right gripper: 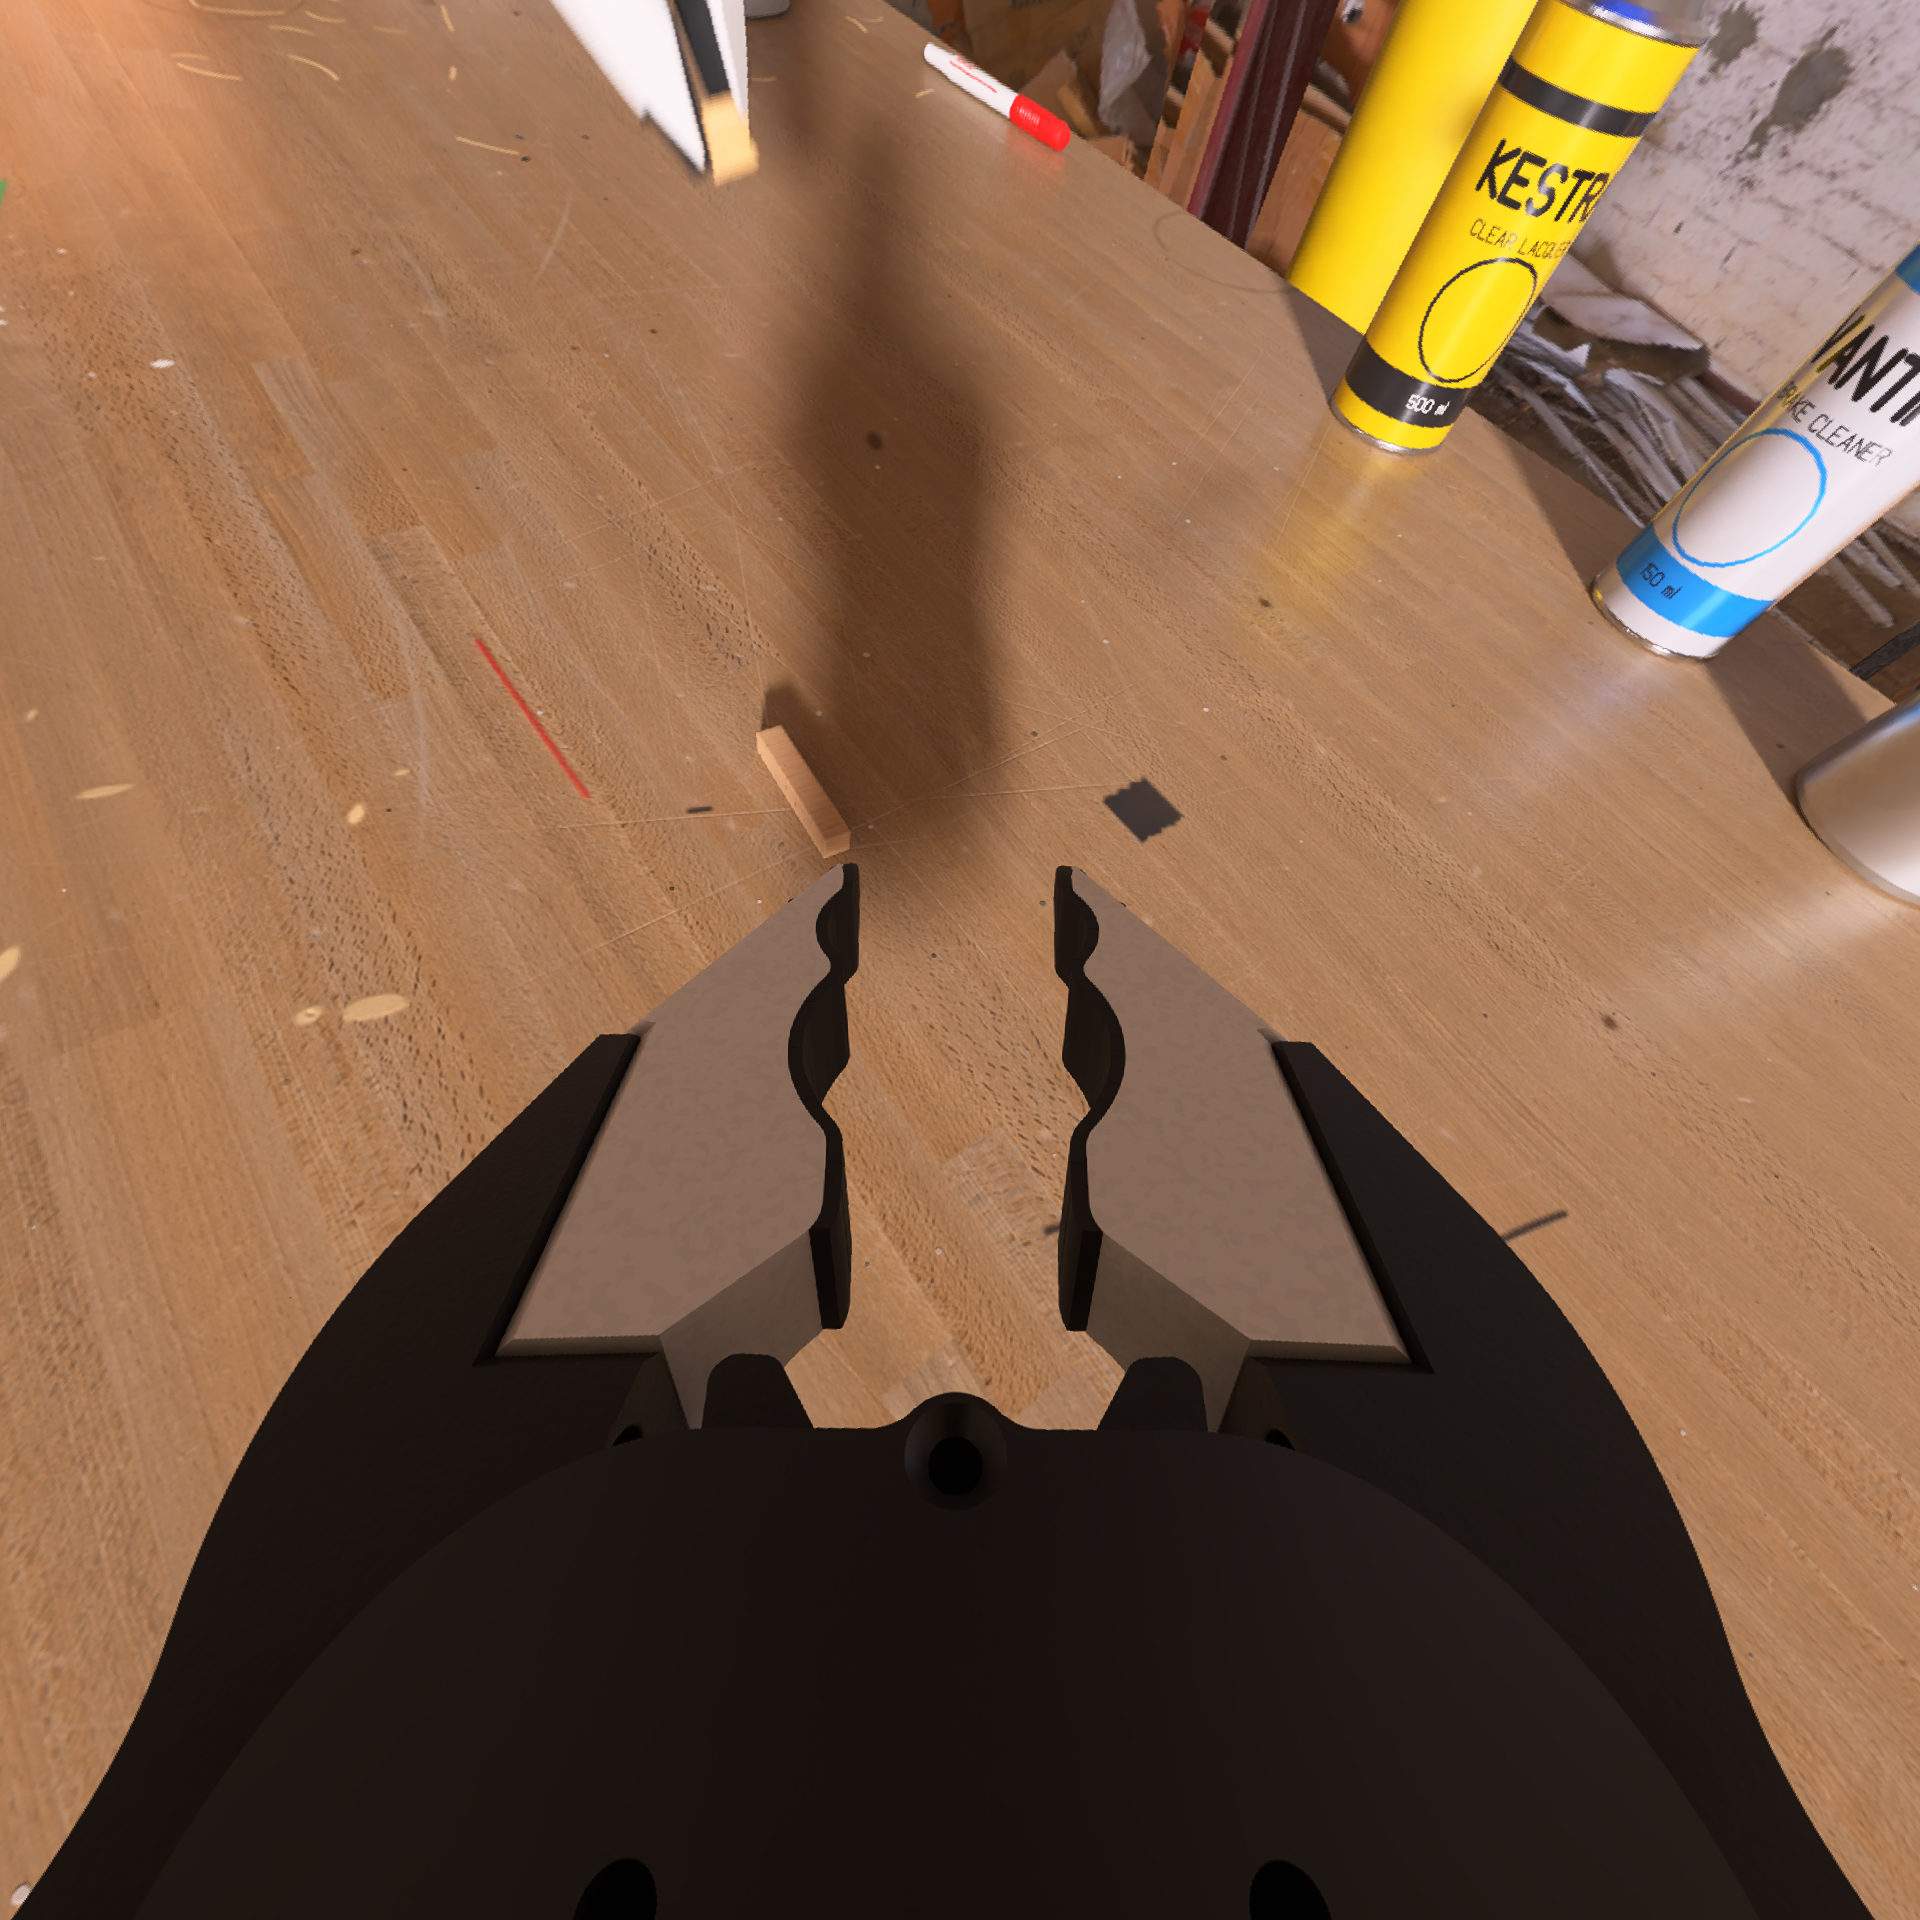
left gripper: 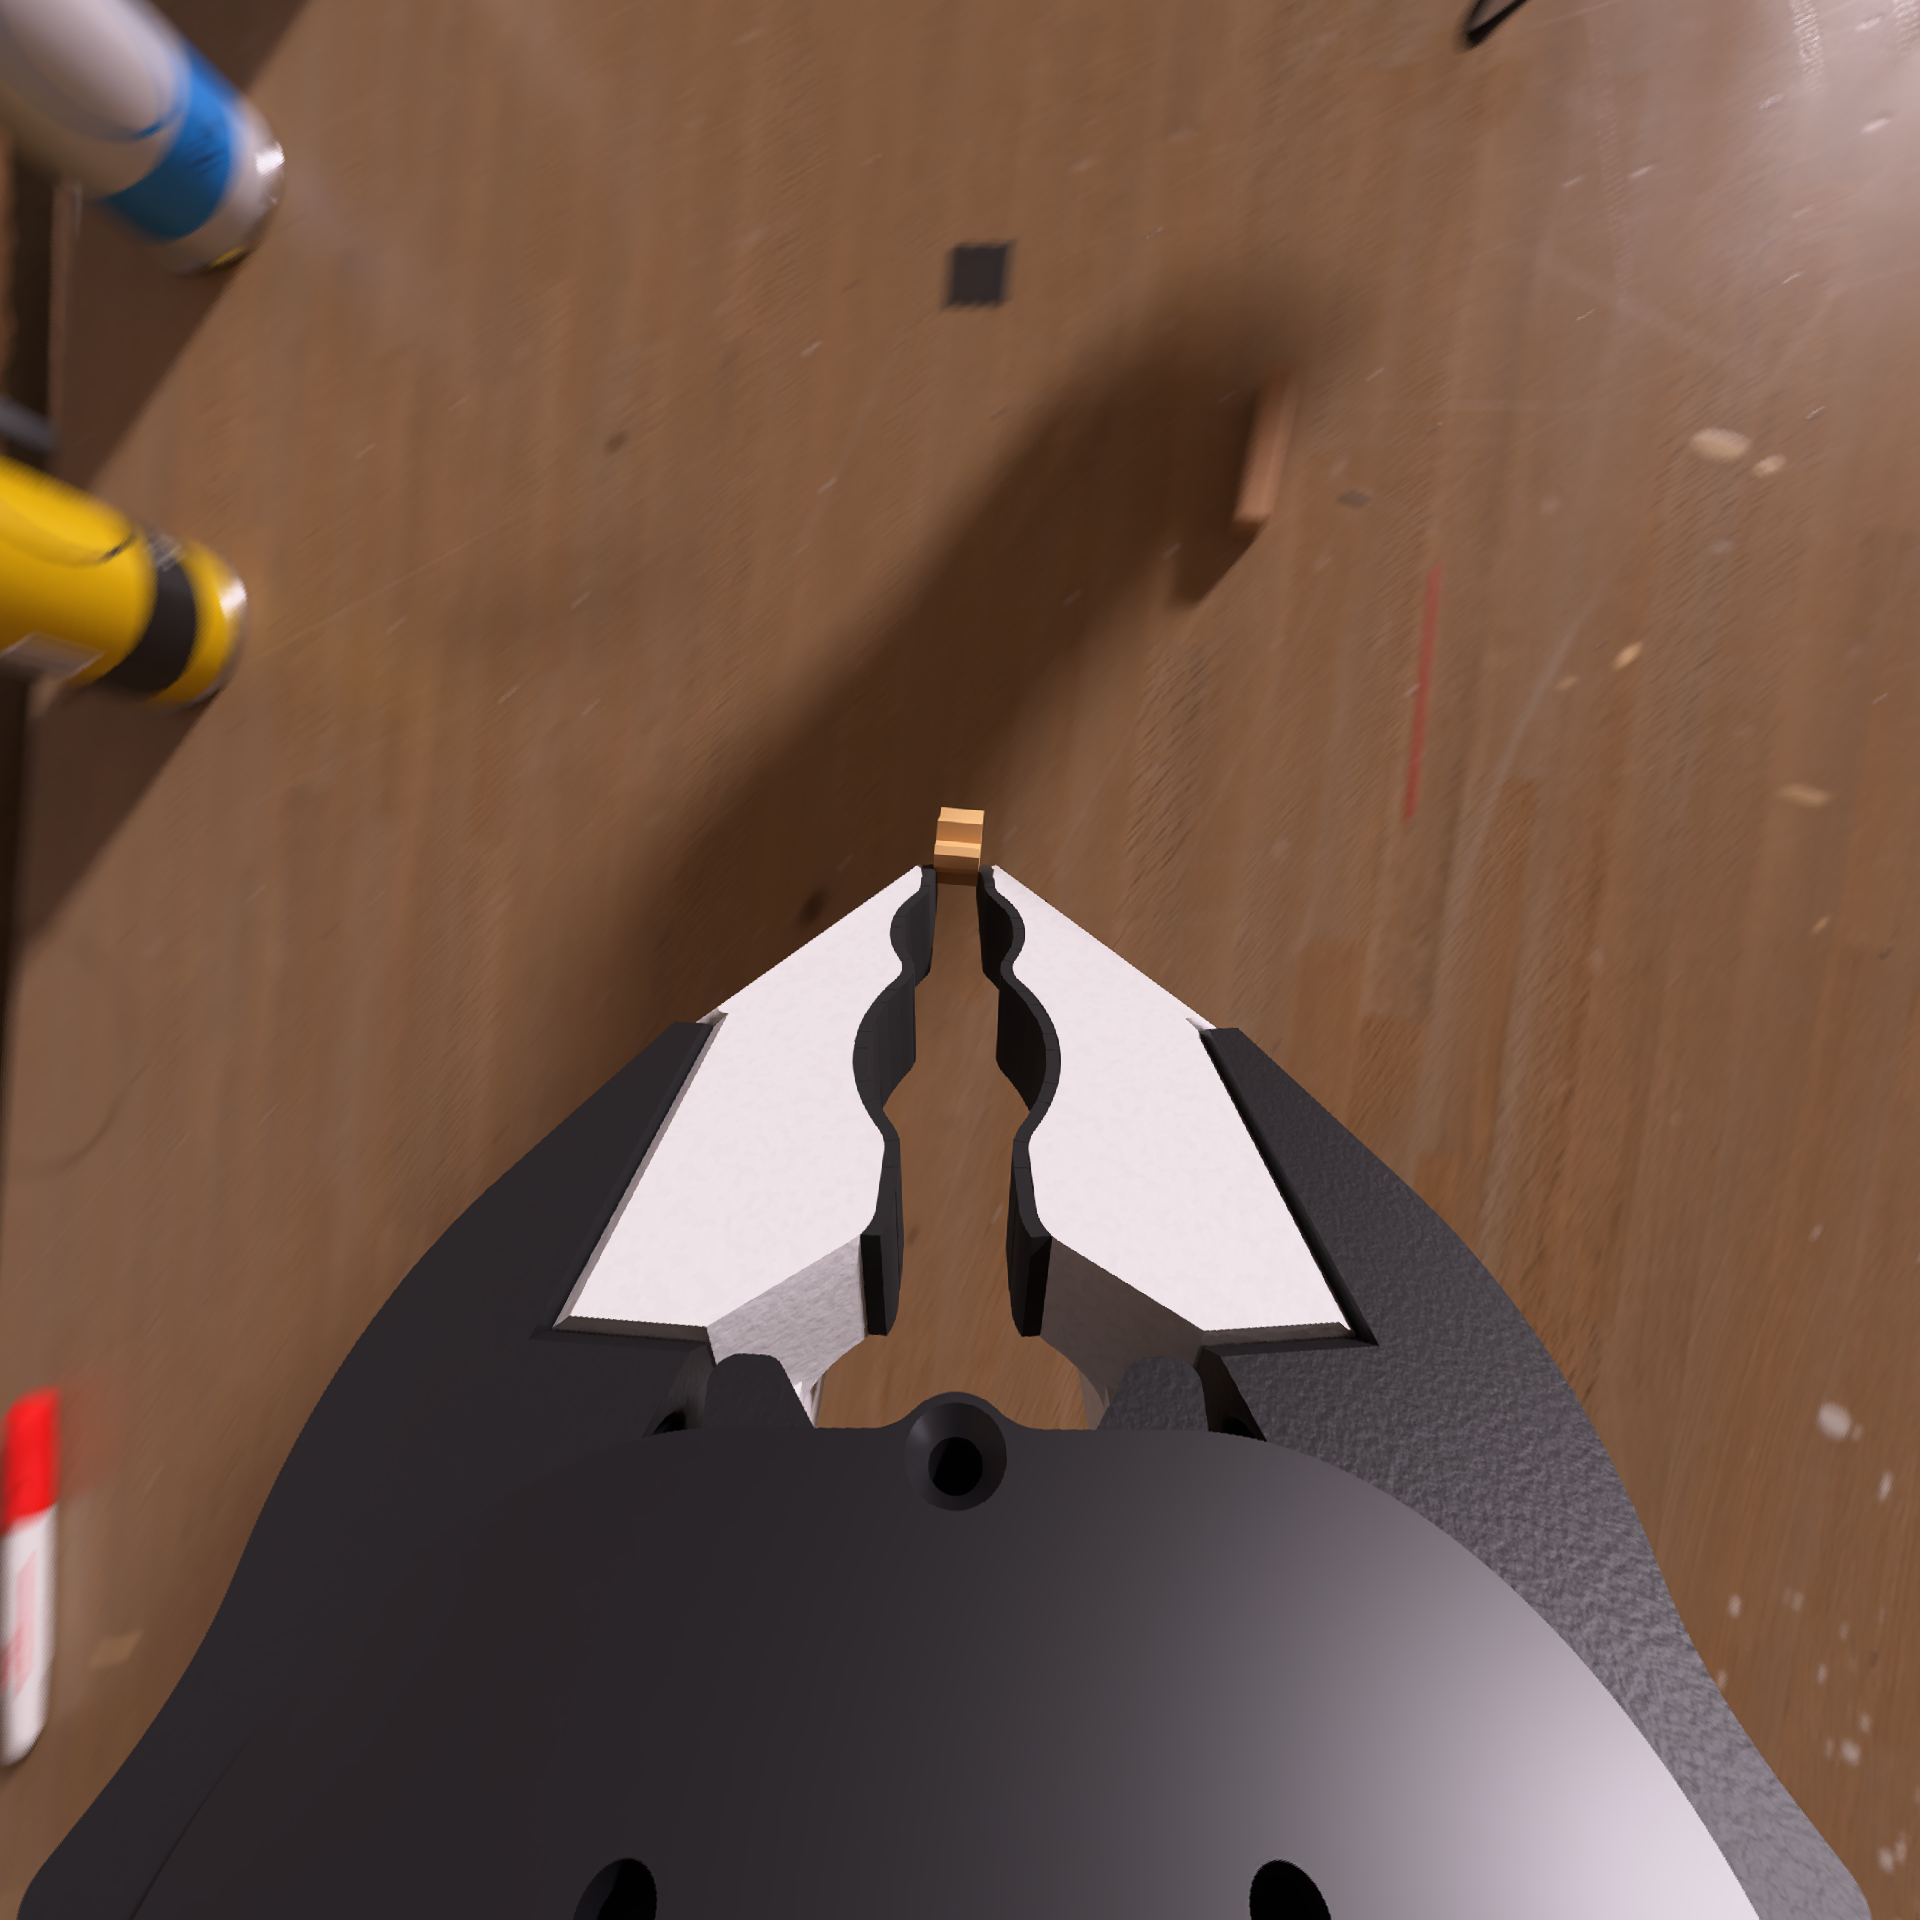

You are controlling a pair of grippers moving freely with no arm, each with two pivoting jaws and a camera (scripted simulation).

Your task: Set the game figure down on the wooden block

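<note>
My left gripper point(left gripper: 957, 878) is shut on a small tan game figure point(left gripper: 958, 844) that sticks out past its tips, held above the wooden table. The wooden block point(left gripper: 1262, 468), a thin pale slab, lies on the table ahead and to the right of it. In the right wrist view the block point(right gripper: 800, 790) lies just beyond my left fingertip. My right gripper point(right gripper: 956, 883) is open and empty, low over the table. The left gripper point(right gripper: 686, 83) with the figure point(right gripper: 727, 140) shows far off at the top of that view.
A yellow spray can point(right gripper: 1475, 260) and a white-and-blue can point(right gripper: 1756, 499) stand at the table's far right edge. A red-capped marker point(right gripper: 997, 94) lies near that edge. A black square mark point(right gripper: 1143, 808) and a red line point(right gripper: 532, 717) flank the block. A metal object point(right gripper: 1870, 800) sits at the right.
</note>
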